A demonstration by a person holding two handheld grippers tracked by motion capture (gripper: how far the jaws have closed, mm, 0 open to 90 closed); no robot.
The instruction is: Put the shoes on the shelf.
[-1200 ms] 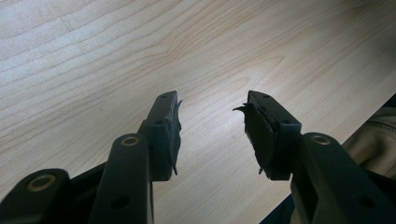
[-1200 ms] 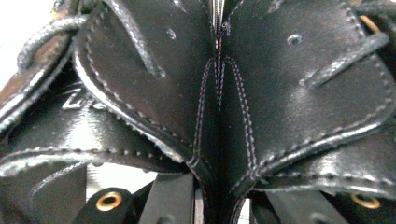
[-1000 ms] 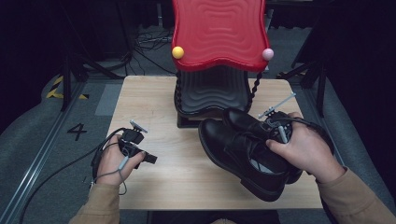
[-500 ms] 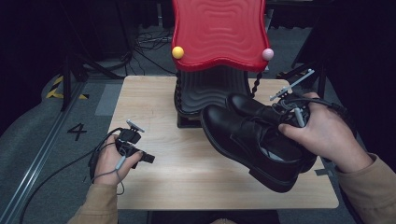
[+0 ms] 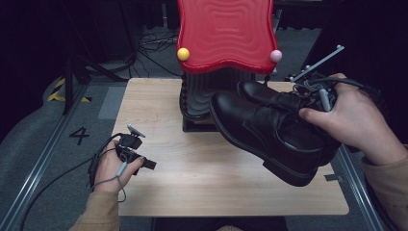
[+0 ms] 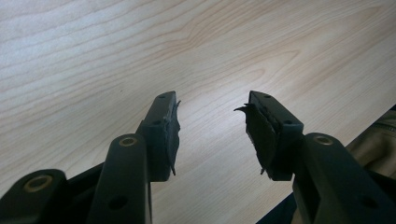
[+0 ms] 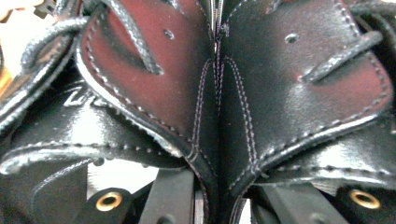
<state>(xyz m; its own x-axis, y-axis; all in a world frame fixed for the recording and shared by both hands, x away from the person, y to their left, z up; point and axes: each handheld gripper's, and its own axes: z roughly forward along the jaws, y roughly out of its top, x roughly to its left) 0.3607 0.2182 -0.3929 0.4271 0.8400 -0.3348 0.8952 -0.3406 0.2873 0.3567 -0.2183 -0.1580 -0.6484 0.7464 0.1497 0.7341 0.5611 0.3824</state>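
A pair of black leather lace-up shoes [image 5: 269,134] hangs in the air over the right half of the wooden table [image 5: 192,178], toes pointing left toward the red stand. My right gripper [image 5: 310,98], held in the person's right hand, is shut on the two shoes' inner walls, pinching them together. In the right gripper view the left shoe [image 7: 154,84] and the right shoe [image 7: 299,84] meet between the jaws of the right gripper [image 7: 217,186]. My left gripper [image 5: 146,163] rests low at the table's left front. The left gripper [image 6: 212,109] is open, with bare wood between its jaws.
A red wavy board [image 5: 225,33] on a black ribbed base [image 5: 202,96] stands at the table's back middle, close to the shoes' toes. A yellow ball [image 5: 183,54] and a pink ball [image 5: 275,56] sit at its lower corners. Cables lie on the floor at left.
The right hand has lifted the pair of shoes off the table, up and a little to the right. The left hand and its gripper have stayed put.
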